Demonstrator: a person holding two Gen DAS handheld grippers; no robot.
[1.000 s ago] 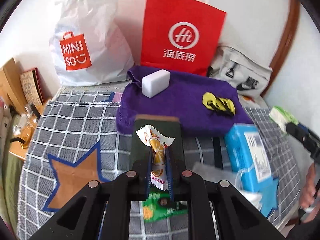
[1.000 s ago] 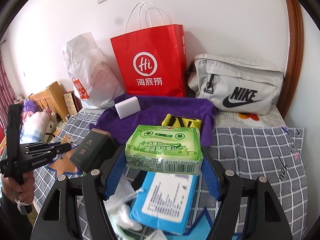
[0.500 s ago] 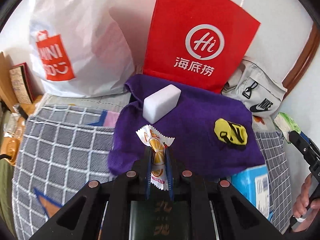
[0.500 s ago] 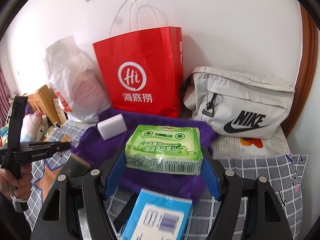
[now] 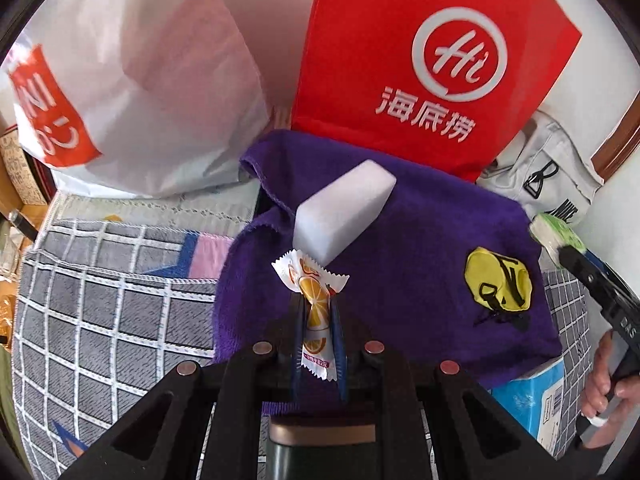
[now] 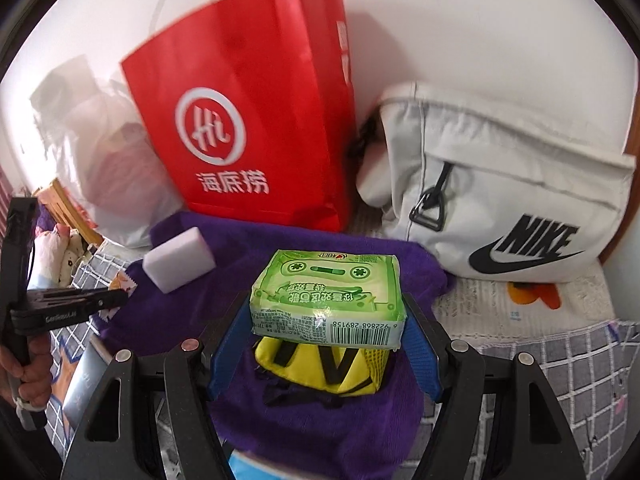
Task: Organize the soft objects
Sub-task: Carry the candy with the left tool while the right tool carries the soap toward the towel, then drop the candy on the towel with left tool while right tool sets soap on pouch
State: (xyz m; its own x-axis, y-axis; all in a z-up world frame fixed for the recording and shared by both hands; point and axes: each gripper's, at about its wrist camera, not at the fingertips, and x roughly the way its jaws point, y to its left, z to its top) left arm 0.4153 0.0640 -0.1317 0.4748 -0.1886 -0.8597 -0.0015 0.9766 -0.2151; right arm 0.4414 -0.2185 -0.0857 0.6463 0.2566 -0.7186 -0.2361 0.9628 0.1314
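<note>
My left gripper is shut on a small white sachet with orange slices, held over the near edge of the purple towel. A white sponge block lies on the towel just beyond the sachet. A yellow mesh pouch rests on the towel's right side. My right gripper is shut on a green tissue pack, held above the yellow pouch and the towel. The sponge sits to its left.
A red paper bag, a white plastic bag and a grey Nike bag stand against the wall behind the towel. A blue tissue box and a dark green box lie near me on the checked cloth.
Both grippers have moved forward toward the purple towel, keeping their loads. The sachet now hangs over the towel's near edge and the green pack over the yellow pouch.
</note>
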